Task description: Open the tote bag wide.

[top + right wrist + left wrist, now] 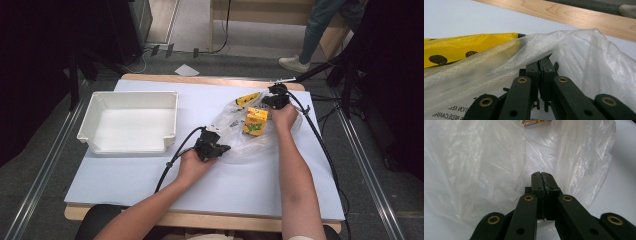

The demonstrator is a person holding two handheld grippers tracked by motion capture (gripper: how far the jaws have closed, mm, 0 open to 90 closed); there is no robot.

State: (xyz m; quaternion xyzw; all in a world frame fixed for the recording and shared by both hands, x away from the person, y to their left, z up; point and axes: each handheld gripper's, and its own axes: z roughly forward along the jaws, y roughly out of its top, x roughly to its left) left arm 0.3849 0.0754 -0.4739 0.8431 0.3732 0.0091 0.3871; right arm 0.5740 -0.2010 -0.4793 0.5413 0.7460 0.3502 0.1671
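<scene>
The left gripper (216, 148) has its jaws pressed together on the near edge of the clear plastic bag (235, 131); in the left gripper view the film (486, 165) bunches right at the closed tips. The right gripper (276, 100) is likewise clamped on the bag's far edge, and the right gripper view shows the film (529, 50) pinched at its tips and draped over them. The bag lies stretched between the two grippers on the right half of the white table (240, 185). Inside it sits an orange-yellow carton (255, 122), close to the right hand (284, 116), and a yellow packet with black dots (248, 99) lies at the bag's far side. The right gripper sits close to the table's far wooden edge (574, 15). Bare tabletop lies open in front of the bag. The white bin (131, 121) stands to the left of the bag, apart from it, just beyond the left gripper. A person's leg and shoe (295, 62) show on the floor beyond the table.
</scene>
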